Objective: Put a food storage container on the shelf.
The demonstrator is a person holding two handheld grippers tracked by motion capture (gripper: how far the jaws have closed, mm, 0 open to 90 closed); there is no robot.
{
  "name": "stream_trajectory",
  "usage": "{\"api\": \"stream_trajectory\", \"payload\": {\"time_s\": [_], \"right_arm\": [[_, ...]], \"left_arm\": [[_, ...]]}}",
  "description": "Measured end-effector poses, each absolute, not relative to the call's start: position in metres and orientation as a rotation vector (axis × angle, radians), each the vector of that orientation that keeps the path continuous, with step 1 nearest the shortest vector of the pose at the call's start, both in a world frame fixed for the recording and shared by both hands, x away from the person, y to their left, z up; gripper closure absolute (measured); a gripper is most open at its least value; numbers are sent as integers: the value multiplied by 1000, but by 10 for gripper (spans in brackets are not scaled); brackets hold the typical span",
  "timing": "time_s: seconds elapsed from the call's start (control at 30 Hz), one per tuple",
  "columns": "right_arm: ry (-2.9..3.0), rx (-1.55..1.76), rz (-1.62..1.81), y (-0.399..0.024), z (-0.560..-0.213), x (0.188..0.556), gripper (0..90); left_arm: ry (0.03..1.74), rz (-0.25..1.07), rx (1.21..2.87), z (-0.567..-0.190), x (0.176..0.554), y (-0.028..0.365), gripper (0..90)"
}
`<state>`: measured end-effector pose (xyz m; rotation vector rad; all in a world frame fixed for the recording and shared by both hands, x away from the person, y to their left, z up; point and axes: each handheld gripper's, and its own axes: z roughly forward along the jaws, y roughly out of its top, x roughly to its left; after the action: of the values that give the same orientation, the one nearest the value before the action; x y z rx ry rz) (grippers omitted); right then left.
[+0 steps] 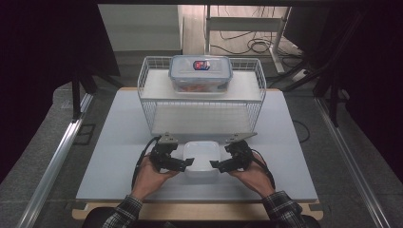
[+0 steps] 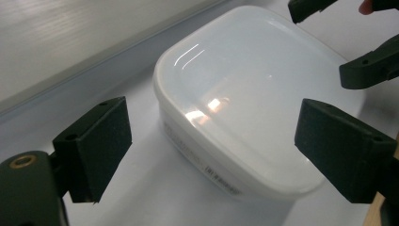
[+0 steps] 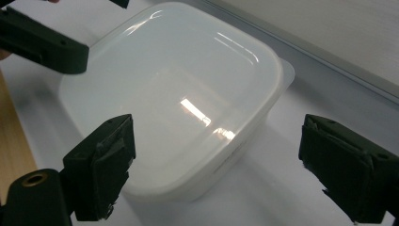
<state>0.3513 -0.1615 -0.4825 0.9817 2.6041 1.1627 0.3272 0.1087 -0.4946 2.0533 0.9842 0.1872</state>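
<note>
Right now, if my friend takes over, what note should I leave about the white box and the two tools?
Left tool: jaws open, at the left side of the white box, holding nothing.
Right tool: jaws open, at the box's right side, holding nothing.
The white box sits on the table, just in front of the wire rack.
A clear lidded box already sits on the rack's top shelf.
Done: both tools are lined up beside the white box.
Left: probably grip it from both sides and lift it.

High view overhead, forward-facing; both gripper views close (shared: white container point(image 1: 202, 159)).
</note>
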Motion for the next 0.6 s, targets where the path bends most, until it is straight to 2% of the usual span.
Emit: {"api": "stream_trajectory", "payload": {"time_s": [0.03, 0.13, 0.3, 0.47, 0.53, 0.57, 0.6], "right_arm": [[2623, 998, 1172, -159, -483, 355, 127], [2650, 1022, 1175, -157, -484, 359, 131], [2710, 1085, 1212, -158, -486, 363, 208], [2749, 1111, 1214, -160, -486, 357, 224], [2754, 1106, 1191, -161, -484, 353, 261], [2745, 1081, 1172, -164, -479, 349, 334], [2745, 1081, 1172, -164, -479, 349, 334]], "left_arm": [[986, 162, 2063, -498, 330, 107, 73], [990, 91, 2031, -503, 332, 107, 76], [964, 11, 2016, -505, 331, 107, 134], [946, -36, 2041, -505, 327, 109, 138], [957, -55, 2042, -503, 324, 112, 183], [960, -60, 2035, -502, 322, 114, 270], [959, -55, 2028, -501, 321, 116, 270]]}}
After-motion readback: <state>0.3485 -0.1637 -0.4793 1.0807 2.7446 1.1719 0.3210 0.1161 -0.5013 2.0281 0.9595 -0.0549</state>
